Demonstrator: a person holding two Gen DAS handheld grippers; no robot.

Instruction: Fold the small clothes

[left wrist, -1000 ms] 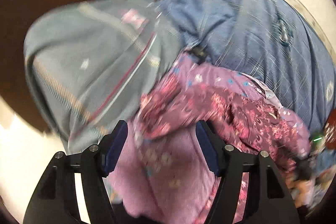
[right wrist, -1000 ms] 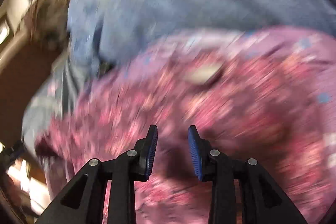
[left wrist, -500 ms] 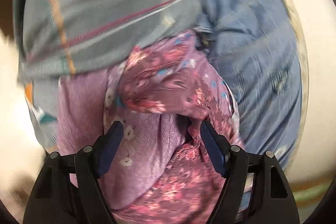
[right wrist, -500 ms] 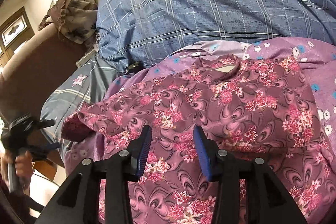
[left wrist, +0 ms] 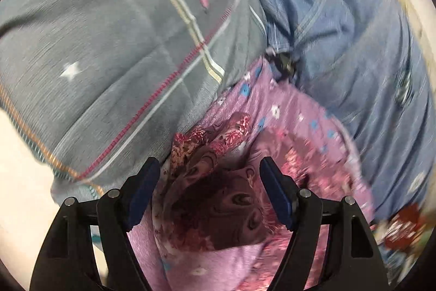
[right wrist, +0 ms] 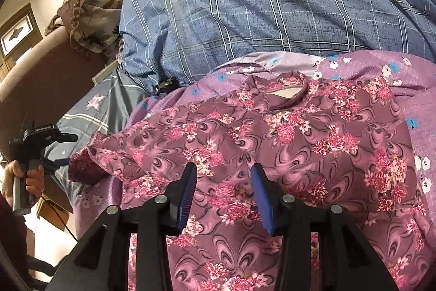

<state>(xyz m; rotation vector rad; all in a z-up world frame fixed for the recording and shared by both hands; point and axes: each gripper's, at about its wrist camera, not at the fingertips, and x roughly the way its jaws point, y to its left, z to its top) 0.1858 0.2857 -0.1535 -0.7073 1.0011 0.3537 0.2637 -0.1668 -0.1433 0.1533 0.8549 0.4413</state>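
Observation:
A small maroon garment with pink flowers [right wrist: 299, 143] lies spread on a lilac flower-print cloth [right wrist: 408, 72], its neck opening [right wrist: 286, 93] at the far side. My right gripper [right wrist: 224, 171] hovers open above the garment's near middle, with nothing between its fingers. My left gripper [left wrist: 209, 168] is open wide around the bunched end of the garment's sleeve [left wrist: 212, 198]; the pads stand apart from the cloth. In the right wrist view the left gripper [right wrist: 68, 150] shows at the far left, held by a hand [right wrist: 30, 179], next to the sleeve end [right wrist: 87, 165].
A blue checked fabric with a crest [right wrist: 272, 18] lies behind the garment. A grey cushion with stars and stripes [left wrist: 109, 45] sits left of it. A brown armrest [right wrist: 41, 78] with a patterned scarf [right wrist: 92, 15] is at the far left.
My left gripper has swung over and down to the bunched sleeve end, jaws a little wider. My right gripper lifted off the garment and its jaws widened, then held still.

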